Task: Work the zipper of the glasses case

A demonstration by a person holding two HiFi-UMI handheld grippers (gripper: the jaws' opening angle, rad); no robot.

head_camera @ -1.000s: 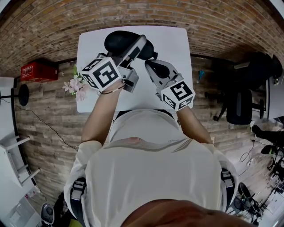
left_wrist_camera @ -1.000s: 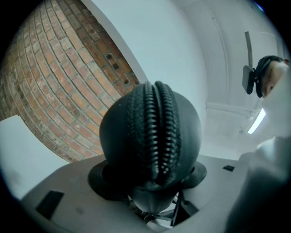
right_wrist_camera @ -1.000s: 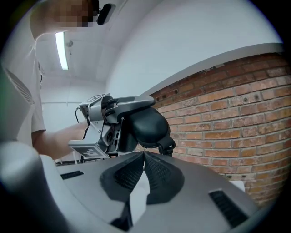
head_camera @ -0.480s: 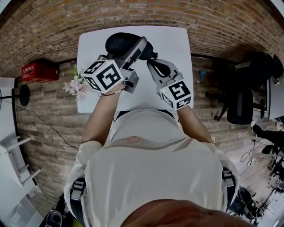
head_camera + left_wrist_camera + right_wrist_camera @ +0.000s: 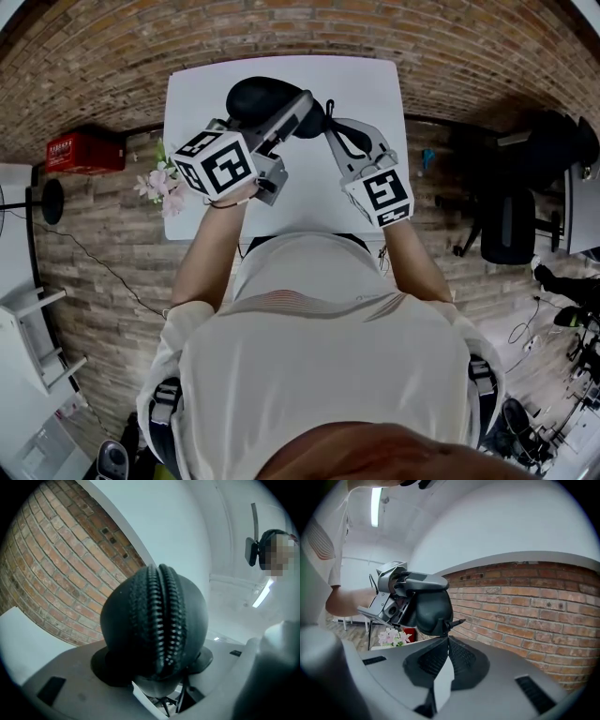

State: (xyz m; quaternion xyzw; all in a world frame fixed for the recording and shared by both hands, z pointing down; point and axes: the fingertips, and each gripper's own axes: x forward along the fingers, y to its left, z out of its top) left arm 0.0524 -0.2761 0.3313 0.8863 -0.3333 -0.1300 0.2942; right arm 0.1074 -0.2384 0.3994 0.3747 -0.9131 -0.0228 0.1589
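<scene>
Presently my left gripper [image 5: 157,667] is clamped on the black oval fabric glasses case [image 5: 154,620]. Its two jaws press the case's flanks, and the double row of zipper teeth runs straight up the middle towards the camera. My right gripper [image 5: 446,637] has its jaws drawn fully together. Their tips sit against the end of the case that sticks out past the left gripper, and they seem to pinch the small dark zipper pull [image 5: 458,621], whose tab juts out sideways there.

From the head view the case sits over the far half of the white rectangular counter [image 5: 366,84], close to its far edge. Bare counter lies on the near side of the case, towards me, and to its right. Past the case, the right gripper view shows only the red brick wall [image 5: 525,602].

I count one case, one zipper pull, two grippers and one counter. Off the counter and left of the case are one red box [image 5: 82,150] and one bunch of pale pink flowers [image 5: 159,181]. Well to the case's right stands one black office chair [image 5: 506,225].
</scene>
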